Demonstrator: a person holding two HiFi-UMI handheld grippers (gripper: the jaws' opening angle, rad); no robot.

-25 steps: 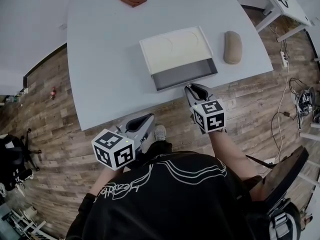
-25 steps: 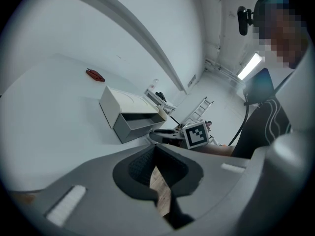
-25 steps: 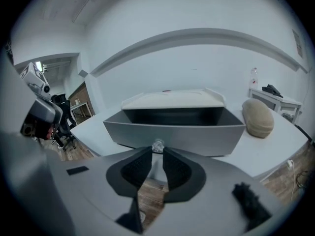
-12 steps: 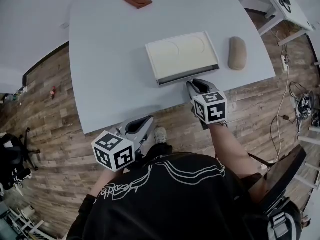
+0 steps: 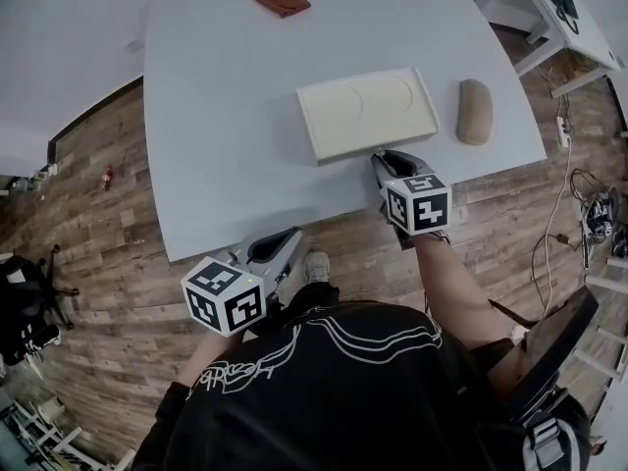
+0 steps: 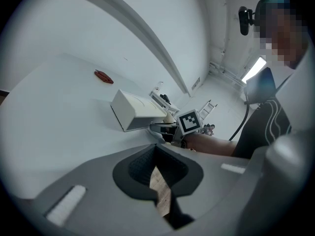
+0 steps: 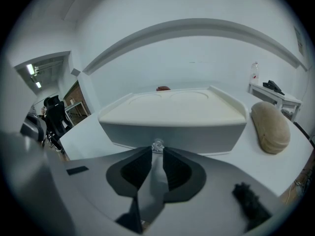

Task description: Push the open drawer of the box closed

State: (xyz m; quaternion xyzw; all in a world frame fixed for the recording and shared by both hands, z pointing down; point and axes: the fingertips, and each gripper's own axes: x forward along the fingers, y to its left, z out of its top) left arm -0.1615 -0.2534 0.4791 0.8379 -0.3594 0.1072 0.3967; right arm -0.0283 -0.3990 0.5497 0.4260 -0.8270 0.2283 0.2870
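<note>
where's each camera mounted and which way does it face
Head view: on the person's head, looking steeply down at the table and white box; shows torso, left gripper, right gripper.
Left gripper view: rides the left gripper near the table's edge, faces across to the box; shows its shut jaws, right forearm.
Right gripper view: faces the box's drawer front, knob at its jaw tips.
Shared: all show the box.

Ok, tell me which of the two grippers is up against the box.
The right gripper: its jaw tips meet the box at the small knob. The left gripper hangs off the table, over the wood floor.
</note>
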